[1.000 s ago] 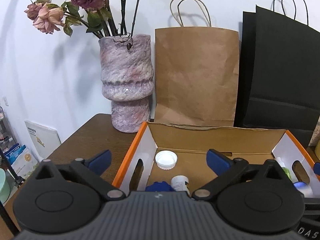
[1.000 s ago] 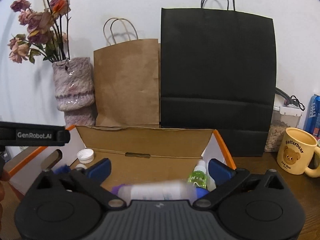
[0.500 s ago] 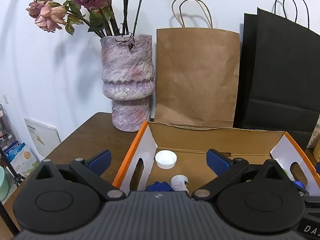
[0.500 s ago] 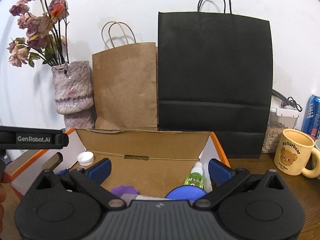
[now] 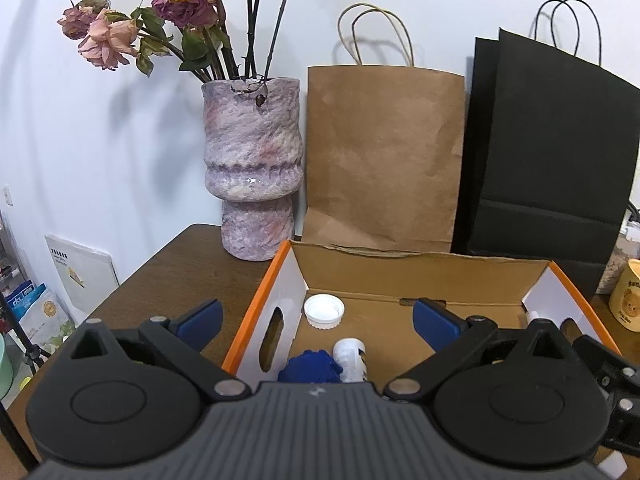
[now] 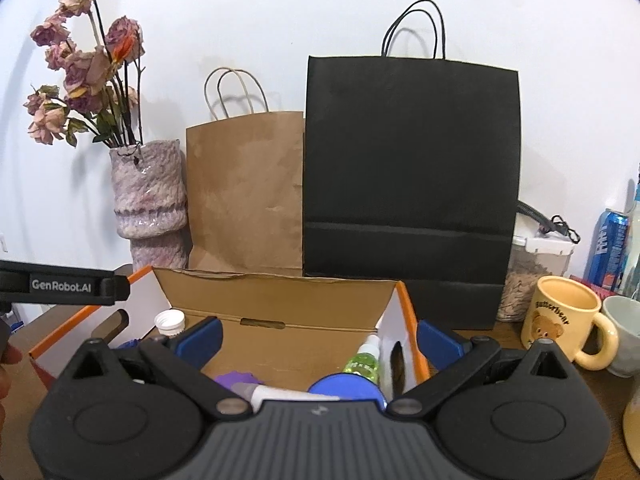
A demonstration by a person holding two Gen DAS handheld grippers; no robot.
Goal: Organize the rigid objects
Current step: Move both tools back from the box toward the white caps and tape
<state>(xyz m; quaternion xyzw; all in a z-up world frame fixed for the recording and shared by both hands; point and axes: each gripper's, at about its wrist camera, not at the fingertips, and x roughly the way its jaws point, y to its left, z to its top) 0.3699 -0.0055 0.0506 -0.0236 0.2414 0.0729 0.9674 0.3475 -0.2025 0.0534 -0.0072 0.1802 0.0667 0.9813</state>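
From the left wrist camera, my left gripper hung over the near left end of the cardboard box, its jaws spread wide and holding nothing. One blue pad sat outside the box's orange-edged left wall, over the counter; the other sat over the box floor. Just ahead and below, between the pads, lay a white cap in the far left corner, with a small white bottle nearer me, its long axis running roughly away from the camera. A dark blue lumpy piece lay beside the bottle. Behind the box stood the vase and the brown paper bag.

From the right wrist camera, my right gripper was over the right half of the same box, jaws also parted and empty. Directly below its mouth lay a white tube, lengthwise left to right across the jaws' line. A purple piece lay at its left end and a blue round lid at its right. A green spray bottle leaned in the right corner, neck pointing away. The yellow mug stood outside on the counter to the right, near the black bag.

I judged the objects already gathered in the box. Should the tube need shifting, the right gripper was nearer; the left was nearer the bottle and cap.
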